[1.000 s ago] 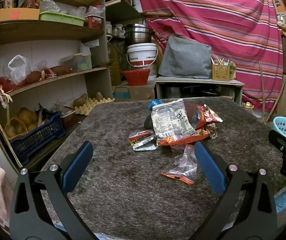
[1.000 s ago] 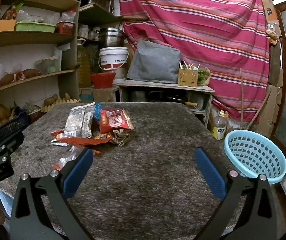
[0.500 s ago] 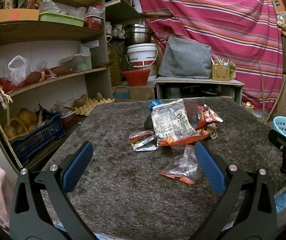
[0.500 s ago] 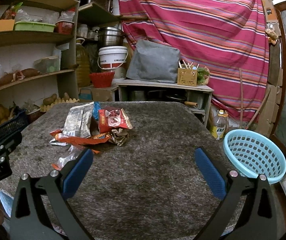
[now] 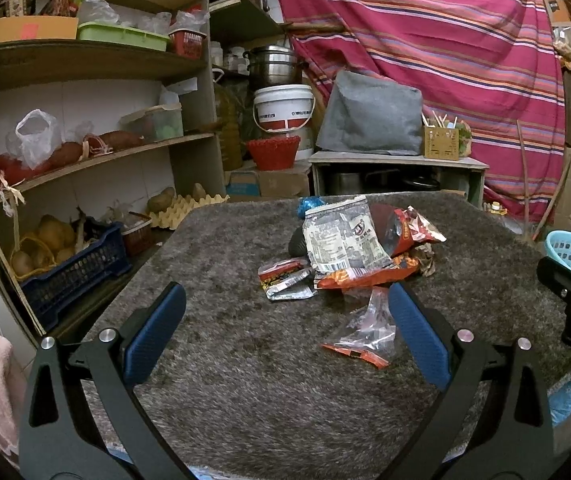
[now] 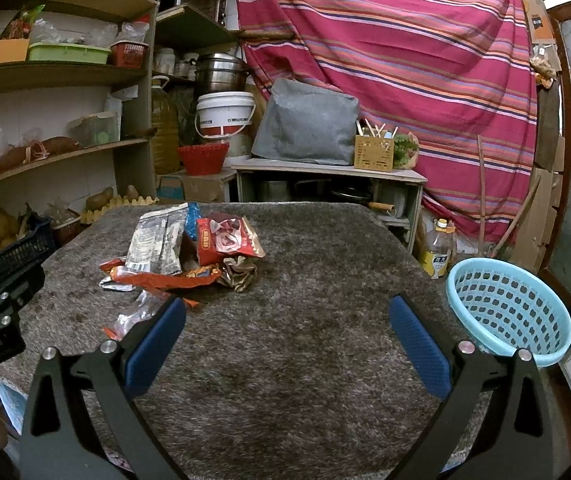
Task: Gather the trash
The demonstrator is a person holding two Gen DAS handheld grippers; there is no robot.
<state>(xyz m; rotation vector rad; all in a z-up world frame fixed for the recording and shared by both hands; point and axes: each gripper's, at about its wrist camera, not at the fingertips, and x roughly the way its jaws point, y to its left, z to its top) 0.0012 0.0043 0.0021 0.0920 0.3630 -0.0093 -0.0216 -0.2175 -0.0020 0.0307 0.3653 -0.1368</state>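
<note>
Grey rug (image 5: 245, 360); clear wrapper (image 6: 137, 314) half behind right tongs (image 6: 285, 332).

Surface and material log: shaggy cloth table cover, glossy film trash, plastic basket.

Table cover (image 6: 305, 360): grey-brown shaggy pile, matt, rough. Silver wrapper (image 5: 341, 240) and red snack bag (image 6: 225, 240): glossy crinkled film. Clear bag (image 5: 365, 328): thin transparent plastic, shiny creases. Light blue basket (image 6: 505, 312): smooth perforated plastic. Left gripper (image 5: 285, 328) and right gripper (image 6: 285, 332): matt black frames, 2 blue textured pads each, bright metal screws. Striped curtain (image 5: 445, 40): woven cloth. Pot (image 6: 217, 70): polished metal. Bucket (image 5: 283, 108): smooth white plastic. Egg tray (image 5: 189, 206): rough matt paper pulp.
</note>
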